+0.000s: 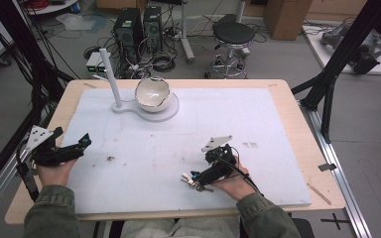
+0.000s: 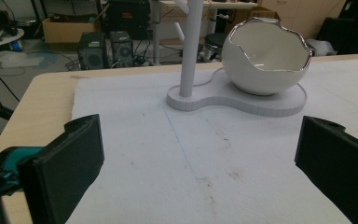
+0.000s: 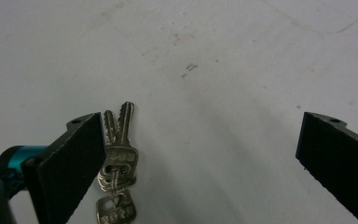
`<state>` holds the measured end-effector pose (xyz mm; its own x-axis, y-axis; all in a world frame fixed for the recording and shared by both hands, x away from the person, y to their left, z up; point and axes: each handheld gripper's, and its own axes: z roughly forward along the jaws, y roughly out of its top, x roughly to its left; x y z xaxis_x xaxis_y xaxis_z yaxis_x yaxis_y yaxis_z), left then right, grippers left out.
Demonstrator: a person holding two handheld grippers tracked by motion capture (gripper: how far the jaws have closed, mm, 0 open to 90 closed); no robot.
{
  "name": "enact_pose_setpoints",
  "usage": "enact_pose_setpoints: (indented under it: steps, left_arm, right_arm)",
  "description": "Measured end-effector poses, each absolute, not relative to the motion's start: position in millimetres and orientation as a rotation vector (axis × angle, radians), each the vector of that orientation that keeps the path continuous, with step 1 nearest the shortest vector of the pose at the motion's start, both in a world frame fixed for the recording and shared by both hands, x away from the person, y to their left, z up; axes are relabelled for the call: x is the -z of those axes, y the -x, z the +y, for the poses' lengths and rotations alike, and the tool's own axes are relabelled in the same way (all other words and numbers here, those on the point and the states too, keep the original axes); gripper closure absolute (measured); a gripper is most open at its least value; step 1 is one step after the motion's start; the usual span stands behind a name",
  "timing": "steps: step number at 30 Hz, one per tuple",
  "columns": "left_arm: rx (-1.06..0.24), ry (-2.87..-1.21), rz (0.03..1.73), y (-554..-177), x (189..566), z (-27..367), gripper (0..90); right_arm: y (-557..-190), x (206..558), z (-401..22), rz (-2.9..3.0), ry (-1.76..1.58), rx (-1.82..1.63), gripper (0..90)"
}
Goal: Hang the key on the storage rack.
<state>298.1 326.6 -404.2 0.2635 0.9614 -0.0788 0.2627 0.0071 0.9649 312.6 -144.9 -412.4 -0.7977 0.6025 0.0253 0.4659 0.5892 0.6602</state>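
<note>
Keys just beside left-hand jaw, ungripped

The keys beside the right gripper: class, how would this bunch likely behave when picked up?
The keys look like thin metal joined by a ring, so the bunch would probably dangle and splay. Lying flat on the white mat, they may slide when the fingers close, not roll.

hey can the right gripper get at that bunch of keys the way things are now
Probably yes. The right gripper is open, and the keys lie flat on the white mat right by its left finger, with nothing over them. They sit off-centre, so a small sideways shift seems needed first.
</note>
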Motion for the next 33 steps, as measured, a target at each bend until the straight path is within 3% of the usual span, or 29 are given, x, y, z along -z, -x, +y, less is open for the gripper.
enact_pose_setpoints:
  steps: [22,24,33]
  left_arm:
    - [-0.810,-1.504,1.194,-300,406,325,1.7]
    - [-0.811,-1.505,1.185,-300,406,324,1.7]
    - [-0.810,-1.510,1.185,-300,406,324,1.7]
  right_arm:
    - [-303,423,-120,2.771,-0.812,-0.866,0.7]
    - [-303,423,-119,2.793,-0.782,-0.864,4.8]
    - [-298,423,-112,2.829,-0.727,-0.812,8.1]
